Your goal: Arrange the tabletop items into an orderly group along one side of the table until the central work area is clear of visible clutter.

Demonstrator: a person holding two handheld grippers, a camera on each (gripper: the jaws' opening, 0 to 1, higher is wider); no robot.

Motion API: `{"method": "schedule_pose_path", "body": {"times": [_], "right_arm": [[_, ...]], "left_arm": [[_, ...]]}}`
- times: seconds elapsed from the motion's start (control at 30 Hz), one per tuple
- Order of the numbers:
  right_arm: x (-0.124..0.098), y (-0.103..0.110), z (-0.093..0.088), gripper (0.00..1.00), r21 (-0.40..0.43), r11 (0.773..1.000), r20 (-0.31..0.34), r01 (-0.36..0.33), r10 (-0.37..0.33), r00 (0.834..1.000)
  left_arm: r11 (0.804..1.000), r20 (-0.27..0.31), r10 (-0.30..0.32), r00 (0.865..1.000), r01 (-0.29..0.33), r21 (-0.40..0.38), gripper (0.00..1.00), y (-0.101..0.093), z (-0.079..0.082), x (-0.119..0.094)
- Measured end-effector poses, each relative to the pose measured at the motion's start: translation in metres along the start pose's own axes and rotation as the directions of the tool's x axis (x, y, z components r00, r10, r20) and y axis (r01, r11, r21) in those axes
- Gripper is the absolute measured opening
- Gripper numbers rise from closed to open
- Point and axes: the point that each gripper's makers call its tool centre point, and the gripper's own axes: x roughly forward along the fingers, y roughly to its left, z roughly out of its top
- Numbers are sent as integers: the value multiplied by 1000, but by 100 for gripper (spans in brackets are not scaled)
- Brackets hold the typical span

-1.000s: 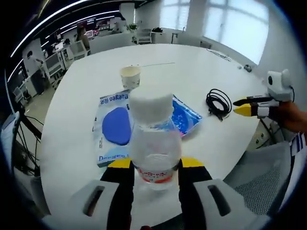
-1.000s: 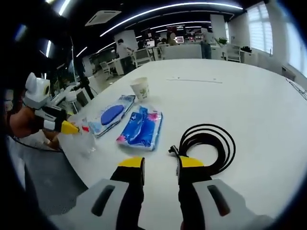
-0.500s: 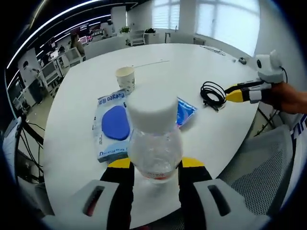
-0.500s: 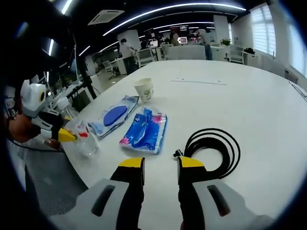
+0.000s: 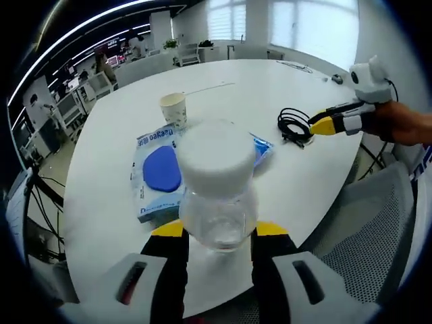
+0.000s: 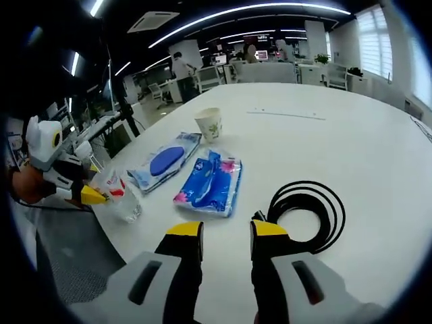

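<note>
The left gripper (image 5: 218, 229) clamps a clear white-capped plastic bottle (image 5: 216, 185), tilted above the round white table (image 5: 108, 182). The right gripper (image 6: 226, 231), jaws apart, hovers beside a coiled black cable (image 6: 307, 216).

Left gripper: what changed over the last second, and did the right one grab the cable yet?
The left gripper, shut on the water bottle throughout, has lifted and tilted it off the white table. The right gripper has moved closer to the coiled black cable, jaws open, nothing grabbed. The paper cup, wipes pack and blue packet stayed put.
</note>
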Motion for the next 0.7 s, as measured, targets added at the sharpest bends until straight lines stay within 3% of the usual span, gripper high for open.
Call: {"method": "schedule_pose_path", "body": {"times": [0.43, 0.7], "right_arm": [[-4, -1, -4, 26, 3, 1000, -6, 8, -8, 1000], [-3, 2, -3, 27, 1, 1000, -5, 3, -3, 1000]], "left_arm": [[1000, -13, -1, 1000, 1, 15, 36, -2, -2, -1], [999, 23, -45, 999, 45, -12, 50, -7, 7, 3]]}}
